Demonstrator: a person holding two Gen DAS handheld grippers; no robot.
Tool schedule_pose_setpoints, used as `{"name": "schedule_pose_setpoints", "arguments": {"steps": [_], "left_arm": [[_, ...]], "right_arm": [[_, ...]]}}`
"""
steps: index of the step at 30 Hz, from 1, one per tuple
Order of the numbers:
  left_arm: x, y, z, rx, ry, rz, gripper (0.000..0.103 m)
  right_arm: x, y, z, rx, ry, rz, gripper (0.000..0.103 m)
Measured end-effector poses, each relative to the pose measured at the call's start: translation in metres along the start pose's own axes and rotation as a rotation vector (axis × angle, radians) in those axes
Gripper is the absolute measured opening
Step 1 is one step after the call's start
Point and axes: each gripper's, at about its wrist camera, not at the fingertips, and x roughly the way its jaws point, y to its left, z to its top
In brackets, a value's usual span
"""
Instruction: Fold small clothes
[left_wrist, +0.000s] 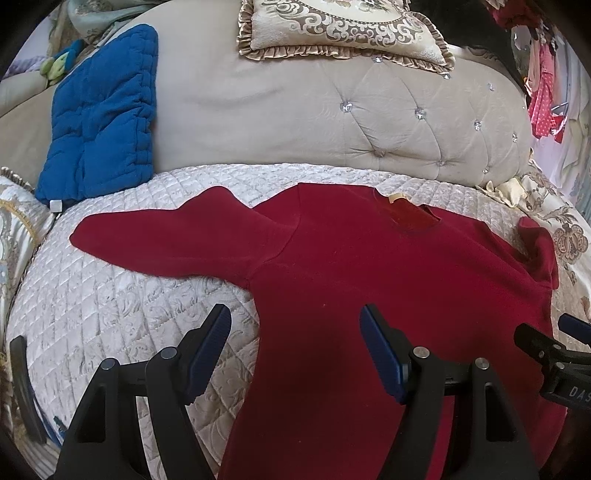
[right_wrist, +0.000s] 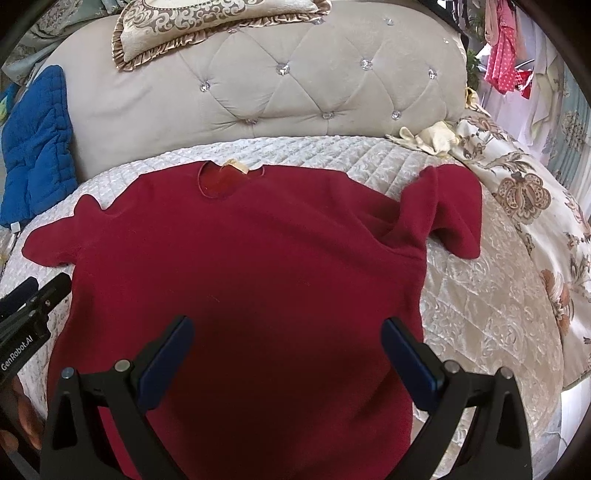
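A dark red long-sleeved top (left_wrist: 369, 280) lies flat on the white quilted bed cover, collar toward the headboard; it also shows in the right wrist view (right_wrist: 266, 258). Its left sleeve (left_wrist: 155, 236) lies spread out to the left. Its right sleeve (right_wrist: 443, 214) is bunched and folded back on itself. My left gripper (left_wrist: 295, 350) is open over the top's left side edge, holding nothing. My right gripper (right_wrist: 288, 358) is open over the lower body of the top, holding nothing. The right gripper's tip shows at the edge of the left wrist view (left_wrist: 546, 354).
A beige tufted headboard (right_wrist: 280, 92) stands behind the bed with an ornate frilled cushion (left_wrist: 343, 29) on it. A blue quilted pad (left_wrist: 103, 114) leans at the left. A floral bedspread (right_wrist: 532, 206) and cream cloth (right_wrist: 432, 138) lie at the right. Clothes hang far right.
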Motion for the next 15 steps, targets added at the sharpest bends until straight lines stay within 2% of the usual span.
{"name": "schedule_pose_setpoints", "arguments": {"steps": [15], "left_arm": [[0.0032,0.0012,-0.0011,-0.003,0.008,0.005,0.052]], "right_arm": [[0.0028,0.0037,-0.0012,-0.010,0.011,0.014,0.103]]}}
